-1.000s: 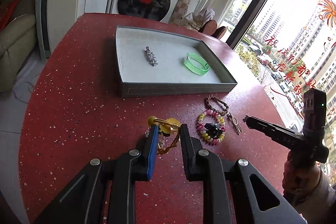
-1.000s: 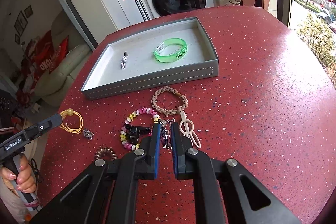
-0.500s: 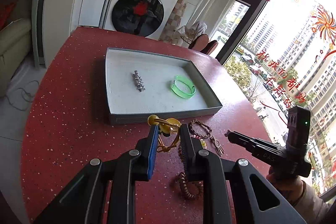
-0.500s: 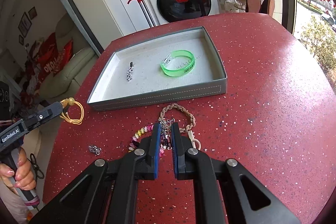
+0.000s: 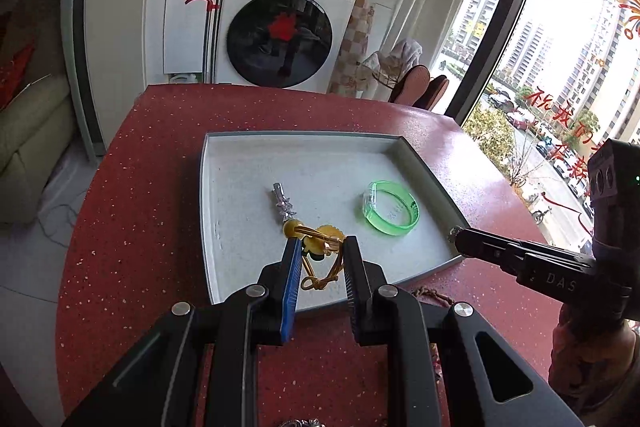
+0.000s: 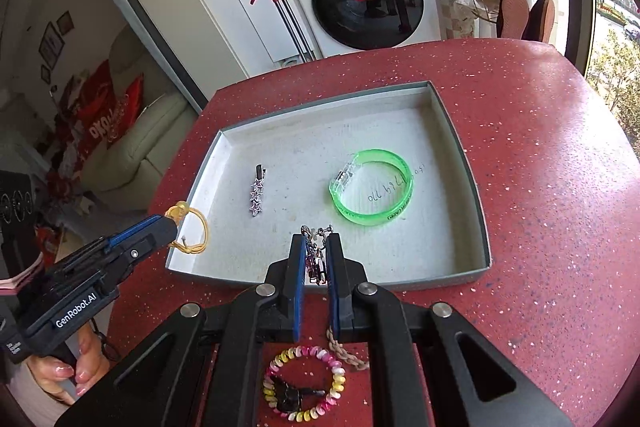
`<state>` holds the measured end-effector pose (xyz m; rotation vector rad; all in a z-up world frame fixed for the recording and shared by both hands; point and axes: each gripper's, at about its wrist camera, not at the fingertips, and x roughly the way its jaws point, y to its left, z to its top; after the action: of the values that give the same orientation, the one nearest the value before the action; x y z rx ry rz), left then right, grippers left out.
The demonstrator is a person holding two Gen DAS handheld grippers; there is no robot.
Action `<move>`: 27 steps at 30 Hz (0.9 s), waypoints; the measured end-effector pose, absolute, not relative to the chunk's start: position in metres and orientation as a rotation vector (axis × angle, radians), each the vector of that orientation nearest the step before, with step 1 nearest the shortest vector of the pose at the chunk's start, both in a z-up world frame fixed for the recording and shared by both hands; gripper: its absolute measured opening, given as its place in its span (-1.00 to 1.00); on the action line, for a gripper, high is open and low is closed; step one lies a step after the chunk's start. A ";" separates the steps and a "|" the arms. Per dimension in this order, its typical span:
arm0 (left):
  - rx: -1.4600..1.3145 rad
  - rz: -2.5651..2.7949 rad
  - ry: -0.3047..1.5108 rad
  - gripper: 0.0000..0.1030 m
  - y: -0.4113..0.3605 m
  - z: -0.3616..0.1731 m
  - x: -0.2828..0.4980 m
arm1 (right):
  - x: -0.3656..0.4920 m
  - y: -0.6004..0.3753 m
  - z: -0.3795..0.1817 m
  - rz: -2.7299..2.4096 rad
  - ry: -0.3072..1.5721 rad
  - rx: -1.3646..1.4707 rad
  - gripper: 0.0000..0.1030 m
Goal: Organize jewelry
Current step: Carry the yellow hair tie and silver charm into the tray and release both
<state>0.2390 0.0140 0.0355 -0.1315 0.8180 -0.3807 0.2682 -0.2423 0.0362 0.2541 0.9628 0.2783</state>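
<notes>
A grey tray (image 5: 424, 167) (image 6: 472, 187) on the red table holds a green bangle (image 5: 391, 207) (image 6: 372, 193) and a silver star hair clip (image 5: 283, 202) (image 6: 256, 195). My left gripper (image 5: 319, 249) is shut on a yellow hair tie with a bead (image 5: 316, 239) and holds it over the tray's near part; it also shows in the right wrist view (image 6: 192, 223) at the tray's left front corner. My right gripper (image 6: 316, 251) is shut on a small dangling earring (image 6: 314, 259) above the tray's front edge.
A pink and yellow bead bracelet (image 6: 306, 383) and a braided brown bracelet (image 6: 346, 353) lie on the table in front of the tray. A washing machine (image 5: 280, 31) stands beyond the table. A window is on the right.
Both grippers lifted their pieces off the table and moved forward to the tray. The loose jewelry on the table now lies behind the fingertips.
</notes>
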 end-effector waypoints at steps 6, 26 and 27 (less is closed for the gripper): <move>-0.132 -0.365 0.880 -0.25 0.011 0.013 0.272 | 0.298 -0.228 0.004 0.305 1.049 0.285 -0.79; -0.003 -0.210 0.920 -0.24 -0.014 -0.034 0.331 | 0.359 -0.241 -0.024 0.155 1.042 0.187 -0.79; 0.005 -0.203 0.920 -0.24 -0.016 -0.036 0.333 | 0.359 -0.241 -0.025 0.155 1.038 0.186 -0.77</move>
<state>0.3325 -0.0157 -0.0363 0.0052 0.9203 -0.2034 0.3591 -0.2410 -0.0245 0.1865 1.0384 0.1545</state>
